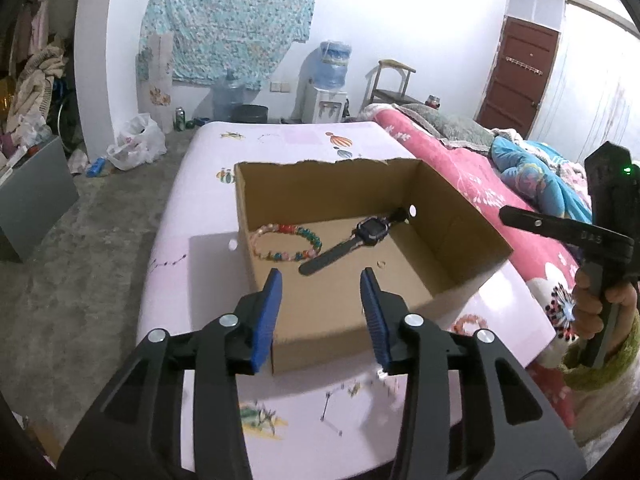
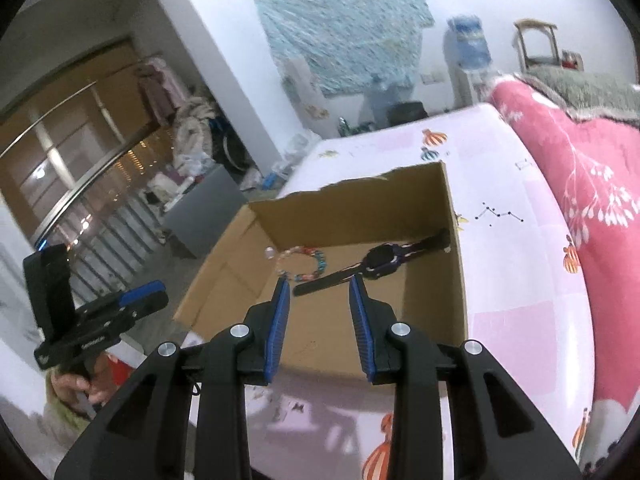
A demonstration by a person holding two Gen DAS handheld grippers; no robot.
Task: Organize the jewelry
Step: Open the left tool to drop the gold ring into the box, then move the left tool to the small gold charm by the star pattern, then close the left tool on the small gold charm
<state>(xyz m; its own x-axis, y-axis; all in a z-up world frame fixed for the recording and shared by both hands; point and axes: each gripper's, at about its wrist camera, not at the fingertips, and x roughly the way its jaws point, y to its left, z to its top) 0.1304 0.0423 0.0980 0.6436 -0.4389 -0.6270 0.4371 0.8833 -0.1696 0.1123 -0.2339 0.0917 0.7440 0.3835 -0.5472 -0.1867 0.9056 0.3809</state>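
An open cardboard box (image 1: 452, 280) (image 2: 456, 264) stands on the pink patterned table (image 1: 208, 208) (image 2: 516, 280). Inside it lie a colourful beaded bracelet (image 1: 286, 242) (image 2: 306, 264), a dark wristwatch (image 1: 360, 238) (image 2: 378, 264) and a small ring (image 1: 381, 265). My left gripper (image 1: 322, 276) hovers open over the box's near wall with nothing between its blue pads. My right gripper (image 2: 318, 282) is also open and empty, above the box's near edge. A pinkish beaded bracelet (image 1: 470, 322) lies on the table beside the box's near right corner.
A bed with a pink floral blanket (image 1: 460, 168) (image 2: 580, 168) runs along the table's right side. A grey cabinet (image 1: 32, 200) stands on the concrete floor to the left. A water dispenser (image 1: 326, 96) and a plastic bag (image 1: 136, 144) sit beyond the table's far end.
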